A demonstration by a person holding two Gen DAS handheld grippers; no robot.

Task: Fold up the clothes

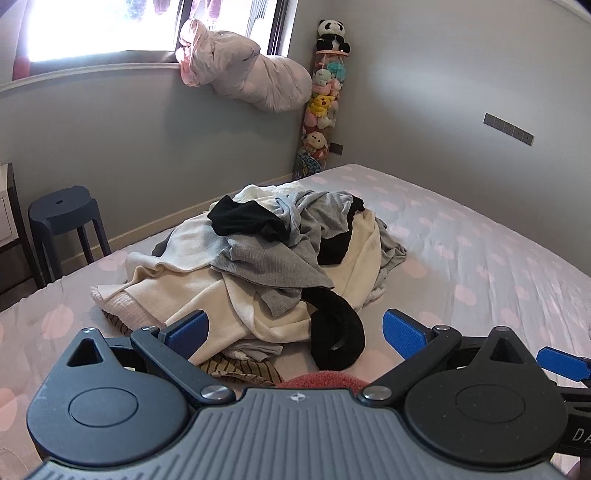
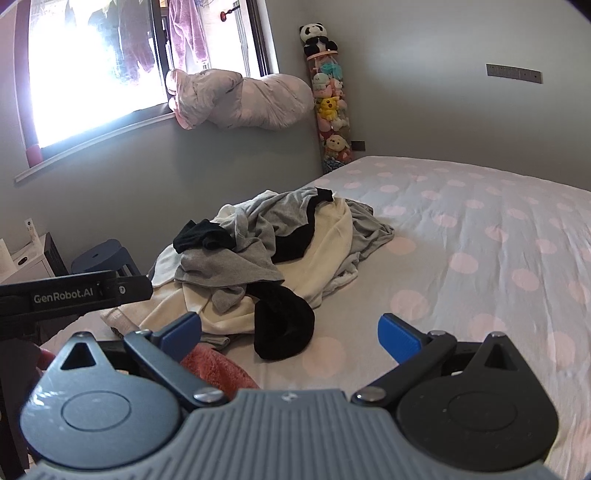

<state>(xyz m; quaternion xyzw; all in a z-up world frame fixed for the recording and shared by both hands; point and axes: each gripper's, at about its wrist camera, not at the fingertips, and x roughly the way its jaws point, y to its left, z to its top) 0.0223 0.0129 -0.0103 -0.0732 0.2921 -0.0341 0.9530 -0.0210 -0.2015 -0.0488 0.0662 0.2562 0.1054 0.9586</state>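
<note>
The clothes [image 1: 266,258] lie in an unfolded heap on the bed [image 1: 480,240], toward its window-side edge, with grey, cream and black garments tangled together. A black garment [image 1: 336,332] curls off the near edge of the heap onto the dotted sheet, and a striped piece [image 1: 243,369] pokes out from under the cream layers. A salmon-pink towel-like cloth [image 2: 218,365] sits closest to the grippers, just in front of the heap.

The left gripper [image 1: 293,332] hovers just short of the heap with its blue fingers [image 1: 188,332] spread wide and nothing between them. The right gripper [image 2: 290,332] is beside it, its fingers [image 2: 400,338] likewise wide apart and empty, aimed at the black garment's end and bare sheet.

In the room's corner stands a tall clear tube [image 1: 319,110] packed with plush toys, and a panda toy [image 1: 332,35] sits on its top. A rolled, pink-dotted duvet [image 1: 243,70] rests on the windowsill [image 1: 92,70], hanging partly over its edge. Beyond the bed's far side a dark blue stool [image 1: 66,218] stands on the floor next to a white cabinet [image 2: 29,258], which carries a small tube. A grey switch panel [image 1: 508,129] is fixed on the wall above the bed. Nothing lies between the grippers and the heap.
</note>
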